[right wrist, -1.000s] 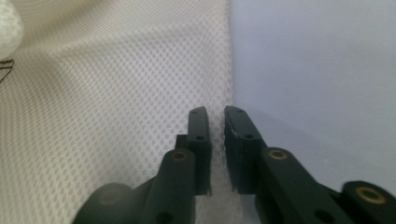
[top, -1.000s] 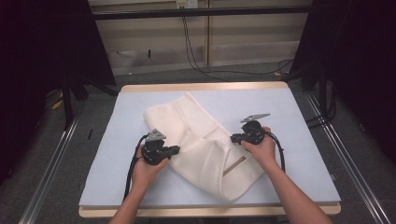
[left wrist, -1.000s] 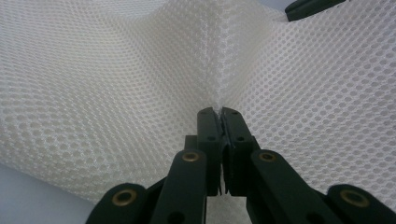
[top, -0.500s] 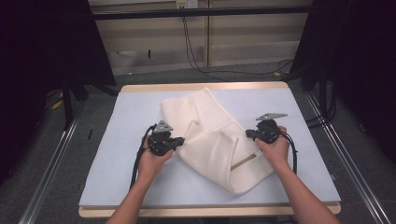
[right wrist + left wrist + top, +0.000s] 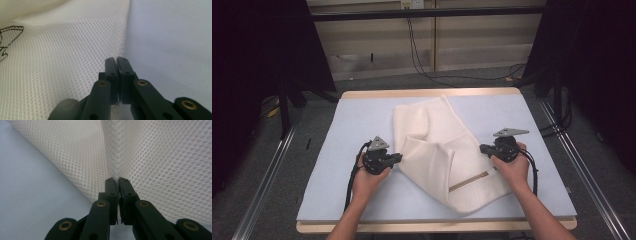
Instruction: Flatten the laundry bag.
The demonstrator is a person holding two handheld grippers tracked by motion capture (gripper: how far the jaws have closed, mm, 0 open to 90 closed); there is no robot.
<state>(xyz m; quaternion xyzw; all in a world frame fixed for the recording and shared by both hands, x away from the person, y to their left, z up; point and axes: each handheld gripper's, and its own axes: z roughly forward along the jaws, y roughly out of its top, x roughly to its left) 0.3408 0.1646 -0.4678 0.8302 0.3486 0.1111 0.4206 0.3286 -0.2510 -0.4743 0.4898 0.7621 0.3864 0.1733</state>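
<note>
High view: your two hands have pulled apart, and the cream mesh cloth (image 5: 439,150) now lies wider across the blue table (image 5: 352,120).

That stretch helps flatten the cloth, which runs from the middle of the table toward its near right corner. Your right gripper (image 5: 484,148) has slid toward the right edge; your left gripper (image 5: 398,158) stayed put. Both arms reach in from the near edge, held low. Each gripper's jaws are pressed together, pinching a cloth edge.

Mesh cloth (image 5: 447,155): on table (image 5: 352,125), centre, folded over itself. Left hand-held gripper (image 5: 398,158) at its left edge; right hand-held gripper (image 5: 482,148) at its right edge.
</note>
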